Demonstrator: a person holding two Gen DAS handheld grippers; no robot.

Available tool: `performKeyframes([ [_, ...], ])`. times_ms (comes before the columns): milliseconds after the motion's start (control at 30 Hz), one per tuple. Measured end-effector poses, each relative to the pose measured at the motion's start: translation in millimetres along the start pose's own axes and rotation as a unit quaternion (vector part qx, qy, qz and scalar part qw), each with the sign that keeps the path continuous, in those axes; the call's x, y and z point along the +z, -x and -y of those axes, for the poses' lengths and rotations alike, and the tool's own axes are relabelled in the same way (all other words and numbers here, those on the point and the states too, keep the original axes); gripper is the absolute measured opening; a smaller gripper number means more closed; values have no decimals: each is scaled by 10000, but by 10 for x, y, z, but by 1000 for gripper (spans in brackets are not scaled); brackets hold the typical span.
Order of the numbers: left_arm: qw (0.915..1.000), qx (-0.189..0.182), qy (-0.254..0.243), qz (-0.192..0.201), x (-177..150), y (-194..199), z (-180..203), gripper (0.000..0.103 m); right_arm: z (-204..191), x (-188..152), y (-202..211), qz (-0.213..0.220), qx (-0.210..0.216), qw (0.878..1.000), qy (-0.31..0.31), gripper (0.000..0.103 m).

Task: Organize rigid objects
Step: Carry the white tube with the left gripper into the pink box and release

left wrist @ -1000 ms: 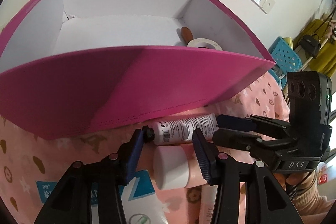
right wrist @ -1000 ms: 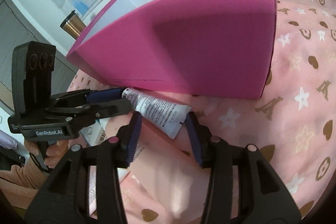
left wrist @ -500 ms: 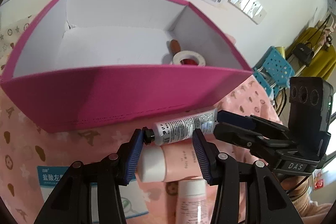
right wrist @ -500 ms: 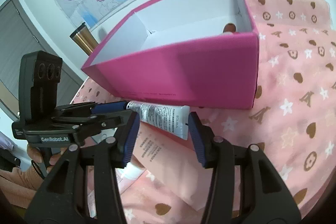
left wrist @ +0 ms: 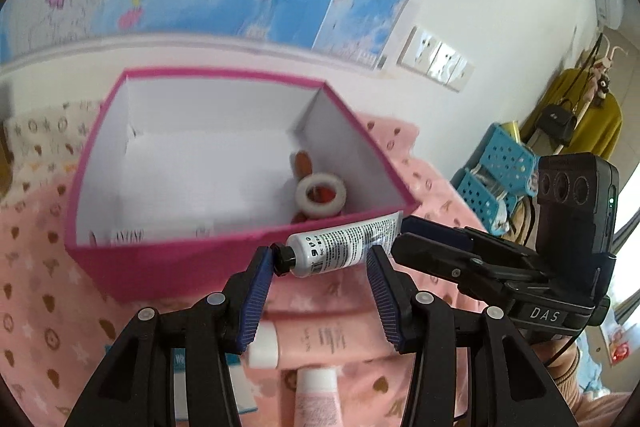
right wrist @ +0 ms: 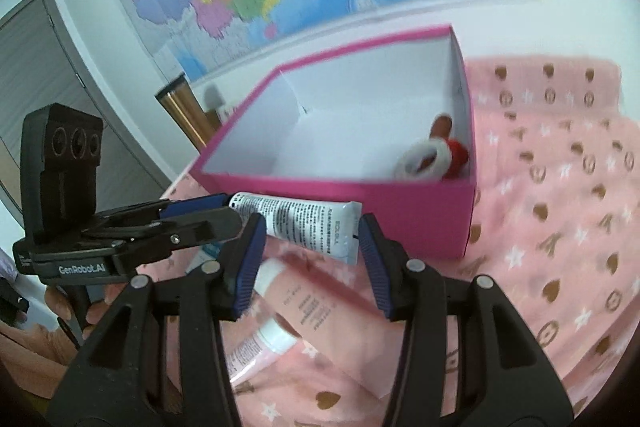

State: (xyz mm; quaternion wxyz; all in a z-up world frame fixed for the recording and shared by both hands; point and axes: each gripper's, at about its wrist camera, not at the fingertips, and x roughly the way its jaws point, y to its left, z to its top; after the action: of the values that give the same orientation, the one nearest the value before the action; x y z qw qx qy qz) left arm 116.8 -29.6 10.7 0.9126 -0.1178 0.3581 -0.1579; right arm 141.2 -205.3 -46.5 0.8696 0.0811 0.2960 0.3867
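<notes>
A white tube with black print and a black cap [left wrist: 340,247] [right wrist: 296,223] hangs lengthwise between my two grippers, lifted above the cloth near the front wall of the pink box [left wrist: 180,263] [right wrist: 420,223]. My left gripper [left wrist: 320,275] presses the cap end and my right gripper [right wrist: 308,239] presses the crimped end. Inside the box lie a white tape roll [left wrist: 322,193] [right wrist: 424,159] and a red-and-brown object [right wrist: 448,139].
Two pink tubes with white caps [left wrist: 304,339] [left wrist: 318,399] and a blue-and-white carton [left wrist: 236,383] lie on the pink patterned cloth [right wrist: 560,227] below the grippers. A metal flask [right wrist: 184,115] stands behind the box. A blue perforated basket [left wrist: 500,167] stands at the right.
Both grippers have risen together with the white tube, from the cloth up to about the box's front rim. The view now looks down into the box.
</notes>
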Motion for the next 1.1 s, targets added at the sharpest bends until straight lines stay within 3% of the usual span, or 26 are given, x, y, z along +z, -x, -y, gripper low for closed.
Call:
performKeyframes([
  [233,9996,67,-84,253,289,-11,15,48,-6,292,-3,184,-104,9996,180,51],
  [433,9998,5,167,57,453,-244,-153,48,104,452,-184,80,-230,9995,190,51],
  [867,9972,111,521,-523,406,-718,-362,48,335,442,-543,-448,-503,9977,43,51],
  [1100,9982,157,464,-343,359,-585,-362,48,350,410,-406,-277,-652,9975,6,51],
])
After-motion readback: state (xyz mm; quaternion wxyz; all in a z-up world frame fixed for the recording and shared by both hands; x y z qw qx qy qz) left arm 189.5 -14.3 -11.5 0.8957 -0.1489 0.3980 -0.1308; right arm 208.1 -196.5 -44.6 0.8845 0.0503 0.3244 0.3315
